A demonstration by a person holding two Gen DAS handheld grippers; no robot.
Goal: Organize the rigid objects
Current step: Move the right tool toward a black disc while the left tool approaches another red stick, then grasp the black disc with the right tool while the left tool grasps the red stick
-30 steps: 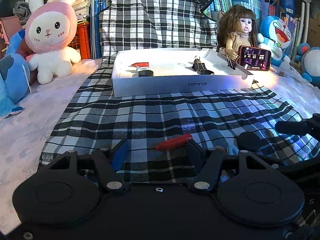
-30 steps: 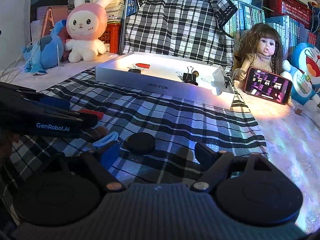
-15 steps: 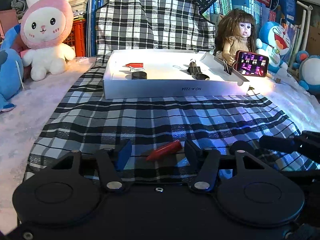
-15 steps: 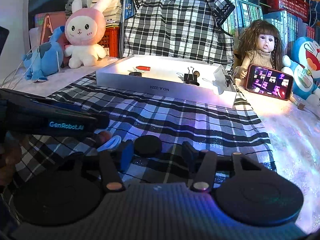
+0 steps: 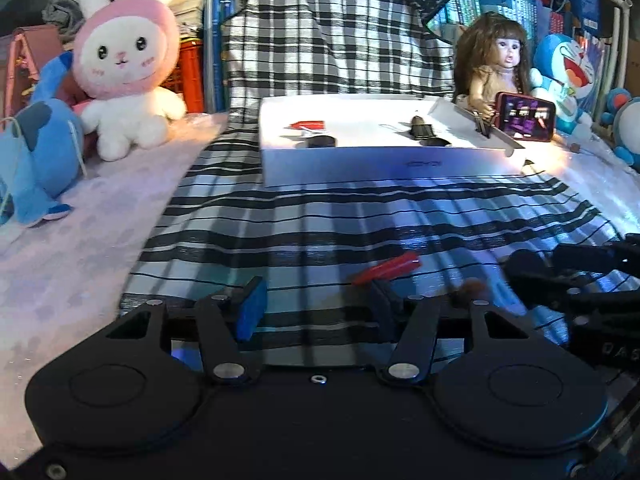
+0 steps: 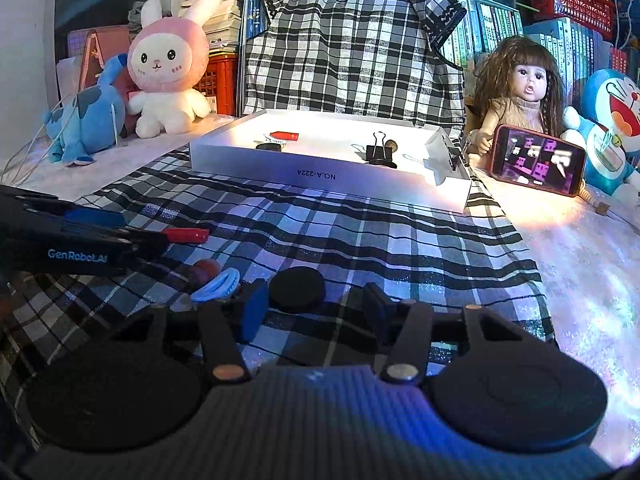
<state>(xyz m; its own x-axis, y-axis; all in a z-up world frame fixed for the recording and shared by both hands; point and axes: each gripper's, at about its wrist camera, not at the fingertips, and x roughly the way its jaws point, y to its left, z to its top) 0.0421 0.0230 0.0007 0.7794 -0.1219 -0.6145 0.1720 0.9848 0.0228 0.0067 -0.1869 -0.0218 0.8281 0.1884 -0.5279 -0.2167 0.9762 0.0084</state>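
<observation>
A red stick (image 5: 386, 268) lies on the plaid cloth, right at the tip of my left gripper's (image 5: 316, 306) right-hand finger. The jaws stand apart and only cloth shows between them. In the right wrist view the same gripper (image 6: 140, 228) comes in from the left, and the red stick (image 6: 186, 235) pokes out past its tip. A black disc (image 6: 296, 290) lies between the tips of my right gripper (image 6: 314, 306), close to the blue pad (image 6: 252, 308); a gap remains on its other side. The white box (image 6: 320, 176) stands further back.
A binder clip (image 6: 378, 152), a red piece (image 6: 285, 135) and a black disc (image 6: 268, 146) lie in the box. On the cloth by my right gripper are a pale ring (image 6: 216, 286) and a brown bead (image 6: 204, 268). A doll (image 6: 524, 96) with a phone (image 6: 536, 160) sits right; plush toys (image 6: 168, 72) sit left.
My right gripper's jaws have narrowed and come up around the black disc. My left gripper has slid left, so the red stick now lies at its right finger instead of mid-gap.
</observation>
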